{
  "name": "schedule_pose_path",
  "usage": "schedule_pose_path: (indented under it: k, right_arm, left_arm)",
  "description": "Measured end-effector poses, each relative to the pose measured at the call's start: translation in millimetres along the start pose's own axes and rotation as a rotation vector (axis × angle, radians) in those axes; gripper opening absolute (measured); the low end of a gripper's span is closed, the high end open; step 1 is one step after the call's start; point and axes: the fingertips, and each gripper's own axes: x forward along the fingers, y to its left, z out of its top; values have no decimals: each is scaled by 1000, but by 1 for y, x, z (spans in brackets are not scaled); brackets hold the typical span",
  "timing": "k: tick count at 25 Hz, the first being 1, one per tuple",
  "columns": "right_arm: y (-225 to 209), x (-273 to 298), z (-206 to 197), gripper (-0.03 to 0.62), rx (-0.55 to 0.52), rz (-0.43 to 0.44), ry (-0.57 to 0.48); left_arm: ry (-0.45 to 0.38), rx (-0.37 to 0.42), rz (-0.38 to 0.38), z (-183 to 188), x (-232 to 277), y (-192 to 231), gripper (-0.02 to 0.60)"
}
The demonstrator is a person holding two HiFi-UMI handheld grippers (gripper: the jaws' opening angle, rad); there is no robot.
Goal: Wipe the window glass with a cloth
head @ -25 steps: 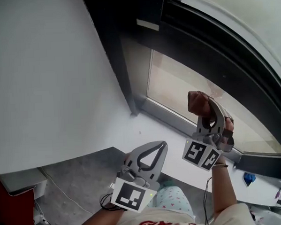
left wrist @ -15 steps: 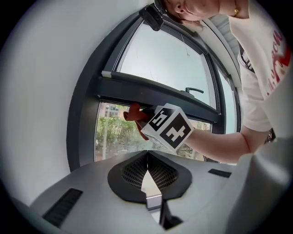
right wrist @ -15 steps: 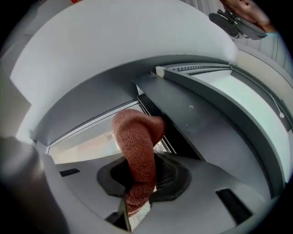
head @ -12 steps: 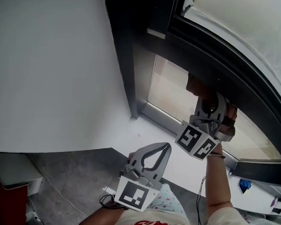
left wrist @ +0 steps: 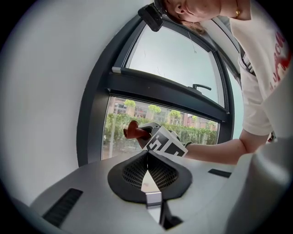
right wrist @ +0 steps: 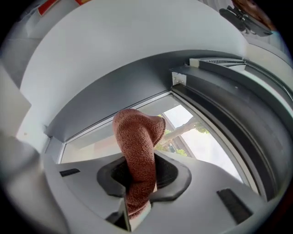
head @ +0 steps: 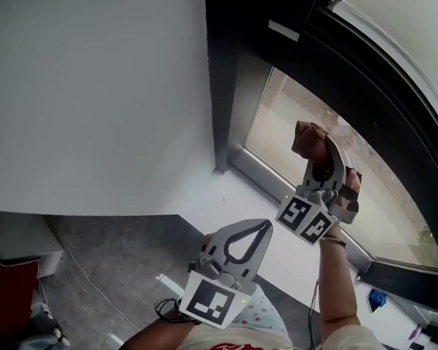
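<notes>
A rust-red knitted cloth is bunched between the jaws of my right gripper, which is shut on it. The cloth's tip is held up against the lower pane of the window glass, close to the dark frame's left post. My left gripper hangs lower, near the person's body, shut with nothing in it; its jaws meet in front of the window.
A white wall fills the left. A white sill runs under the pane, with grey floor and a cable below. A dark horizontal bar splits the window, with a handle above.
The right gripper with the cloth rose along the glass and has come back down a little. The view swung to the right. The left gripper stayed low.
</notes>
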Motion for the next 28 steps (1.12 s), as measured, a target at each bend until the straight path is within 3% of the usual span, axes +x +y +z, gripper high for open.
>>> schedule_pose_path:
  k: [5,13,22,28]
  right_arm:
    - [42,8,-12,89,28,55,25]
    - [87,13,-30,89,21,142,55]
    - [167,23,-67,91,5,268,115]
    - [222,30,-94,92,30,323,145]
  left_arm:
    - [33,-25,35,-16,-2,8,21]
    - [76,-18,29,-21,1,6,21]
    - [118,-11,-9,-29,14,-2,21]
    - [161,-45,-49,-48,19,-7,21]
